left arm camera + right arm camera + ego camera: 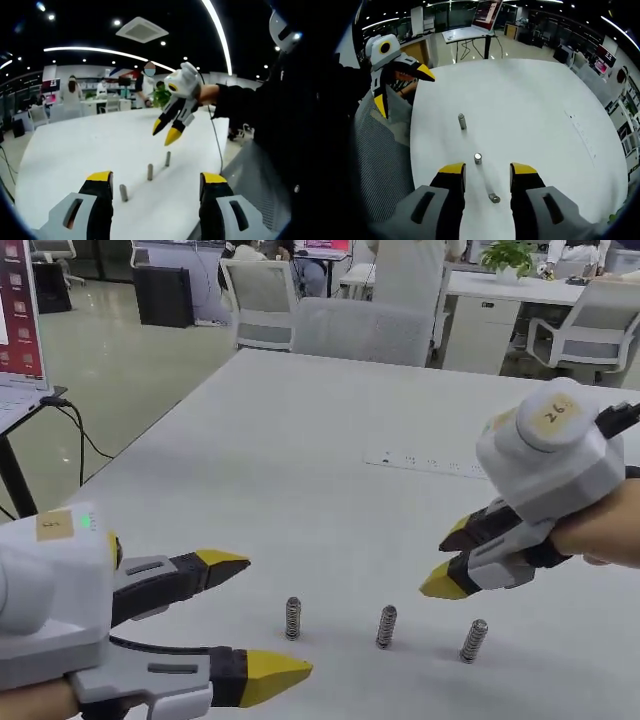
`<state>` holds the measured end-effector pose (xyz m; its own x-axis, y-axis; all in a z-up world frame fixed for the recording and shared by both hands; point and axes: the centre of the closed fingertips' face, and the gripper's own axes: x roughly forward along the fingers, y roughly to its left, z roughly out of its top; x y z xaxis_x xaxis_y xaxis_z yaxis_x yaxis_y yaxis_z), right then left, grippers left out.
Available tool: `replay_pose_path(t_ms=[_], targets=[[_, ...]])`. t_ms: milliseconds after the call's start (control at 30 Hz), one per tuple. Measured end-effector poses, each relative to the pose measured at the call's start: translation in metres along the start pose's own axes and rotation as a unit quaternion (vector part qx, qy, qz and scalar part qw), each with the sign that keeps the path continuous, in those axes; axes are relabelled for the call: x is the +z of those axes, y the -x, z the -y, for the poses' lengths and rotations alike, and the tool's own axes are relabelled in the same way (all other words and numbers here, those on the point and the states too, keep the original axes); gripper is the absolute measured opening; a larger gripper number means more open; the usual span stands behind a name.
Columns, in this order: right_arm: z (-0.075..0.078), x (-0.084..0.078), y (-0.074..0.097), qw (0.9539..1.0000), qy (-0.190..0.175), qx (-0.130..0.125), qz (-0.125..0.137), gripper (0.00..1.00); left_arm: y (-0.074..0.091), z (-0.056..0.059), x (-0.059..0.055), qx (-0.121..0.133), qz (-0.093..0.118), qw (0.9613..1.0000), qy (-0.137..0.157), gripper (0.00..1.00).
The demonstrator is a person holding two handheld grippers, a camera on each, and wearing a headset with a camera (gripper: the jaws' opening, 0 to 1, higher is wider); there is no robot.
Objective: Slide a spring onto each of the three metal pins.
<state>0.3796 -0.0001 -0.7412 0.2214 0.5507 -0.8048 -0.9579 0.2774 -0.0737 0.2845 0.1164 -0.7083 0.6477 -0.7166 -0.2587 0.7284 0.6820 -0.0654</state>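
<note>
Three short pins stand in a row on the white table, each wrapped in a coiled spring: left, middle, right. The same row runs away from the left gripper's camera and lies under the right gripper's camera. My left gripper hovers open, low and left of the row, holding nothing. My right gripper hangs above the right end of the row, jaws apart and bare, tips pointing down-left.
A white power strip lies flat further back on the table. Grey chairs stand along the far edge. A laptop on a stand sits off the left side, with a cable trailing down.
</note>
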Motion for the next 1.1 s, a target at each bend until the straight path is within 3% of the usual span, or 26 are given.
replay_pose_path(t_ms=[400, 833, 1100], targets=[[0.009, -0.019, 0.021, 0.9991, -0.031, -0.025, 0.018, 0.34, 0.000, 0.001, 0.000, -0.003, -0.001, 1.0000, 0.002, 0.66], [0.005, -0.038, 0.038, 0.9975, -0.046, -0.038, 0.037, 0.37, 0.001, 0.002, 0.004, -0.007, 0.003, 1.0000, 0.003, 0.66], [0.004, -0.053, 0.044, 0.9963, -0.059, -0.045, 0.044, 0.38, 0.001, -0.005, 0.010, -0.002, 0.007, 1.0000, -0.004, 0.66]])
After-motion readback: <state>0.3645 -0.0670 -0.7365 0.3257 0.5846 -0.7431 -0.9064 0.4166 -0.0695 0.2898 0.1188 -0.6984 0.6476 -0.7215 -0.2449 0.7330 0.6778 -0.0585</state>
